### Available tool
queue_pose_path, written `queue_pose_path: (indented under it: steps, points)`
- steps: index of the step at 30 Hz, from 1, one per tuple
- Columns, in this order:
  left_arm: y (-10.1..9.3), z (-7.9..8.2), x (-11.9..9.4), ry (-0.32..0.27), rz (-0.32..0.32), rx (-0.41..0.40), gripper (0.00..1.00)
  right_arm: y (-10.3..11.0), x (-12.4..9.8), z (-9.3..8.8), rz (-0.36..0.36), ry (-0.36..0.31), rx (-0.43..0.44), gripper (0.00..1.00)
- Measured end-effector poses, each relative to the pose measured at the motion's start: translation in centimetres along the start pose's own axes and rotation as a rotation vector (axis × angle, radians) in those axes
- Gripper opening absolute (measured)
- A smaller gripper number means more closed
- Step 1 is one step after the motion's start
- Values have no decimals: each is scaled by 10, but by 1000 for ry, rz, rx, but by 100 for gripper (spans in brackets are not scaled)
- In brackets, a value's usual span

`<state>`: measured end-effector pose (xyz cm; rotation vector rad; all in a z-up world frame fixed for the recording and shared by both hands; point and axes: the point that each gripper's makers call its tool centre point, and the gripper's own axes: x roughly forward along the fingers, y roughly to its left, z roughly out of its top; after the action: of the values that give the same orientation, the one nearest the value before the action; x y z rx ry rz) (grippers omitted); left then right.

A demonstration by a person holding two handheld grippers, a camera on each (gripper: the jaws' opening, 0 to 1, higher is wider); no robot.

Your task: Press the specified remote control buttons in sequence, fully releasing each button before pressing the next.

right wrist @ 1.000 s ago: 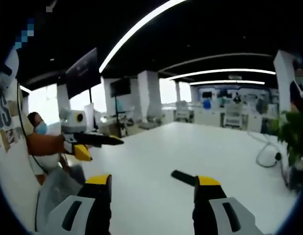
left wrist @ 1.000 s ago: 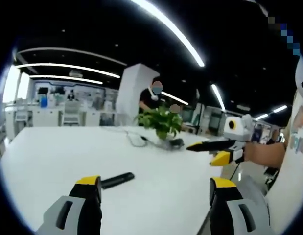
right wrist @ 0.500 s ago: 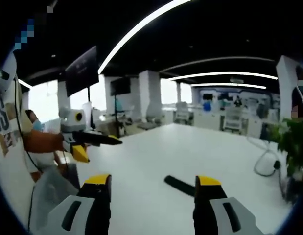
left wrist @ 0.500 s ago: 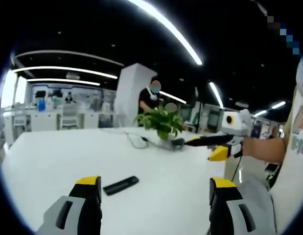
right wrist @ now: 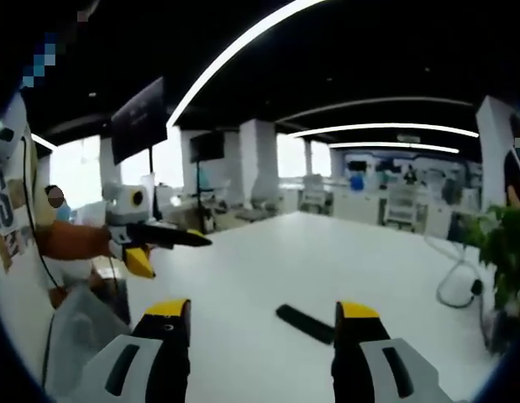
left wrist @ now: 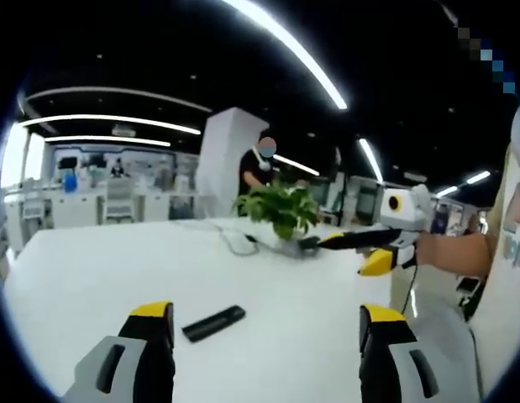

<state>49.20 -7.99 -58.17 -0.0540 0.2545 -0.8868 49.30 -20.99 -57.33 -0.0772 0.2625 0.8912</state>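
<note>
Left gripper view: left tool (left wrist: 264, 323) hovering above the white tabletop (left wrist: 91, 277), jaws spread wide, gripping nothing. Black remote control (left wrist: 213, 322) lying flat on the tabletop just ahead of the left jaw, apart from it, well inside the near edge. Right tool (left wrist: 354, 249) reaching in from the right side, held in a hand (left wrist: 440, 252) over the right edge of the tabletop, black-and-yellow jaws pointing toward the far middle; cannot tell here how those jaws are standing. Potted green plant (left wrist: 281, 210) standing toward the far edge, a white cable (left wrist: 234, 242) looping beside it. Person in dark clothing (left wrist: 255, 172) standing behind the plant, beyond the tabletop.

Right gripper view: right tool (right wrist: 264, 323) hanging over the tabletop (right wrist: 243, 277), jaws spread apart, pinching nothing. Remote control (right wrist: 303, 323) lying just ahead of the right jaw, partly hidden behind it, not touching. Left tool (right wrist: 171, 243) coming in from the left, over the tabletop's left edge. Plant (right wrist: 503, 252) sitting at the right edge.
</note>
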Motion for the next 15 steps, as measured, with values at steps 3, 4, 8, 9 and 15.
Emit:
queue_pose_path:
  steps: [3,4,8,9,15]
  points:
    - [3,1,3,0,-1,1,94,-3,2,1,-1,-2,0,67]
    - [4,1,4,1,-1,1,93,-5,3,2,-1,-3,-1,67]
    - [7,1,8,4,-2,6,93,-9,7,2,-1,-3,-1,67]
    - [8,2,8,5,-2,9,93,-10,7,3,-1,-4,-1,67]
    - [16,3,13,11,1,15,93,-17,11,5,-1,-8,-3,67]
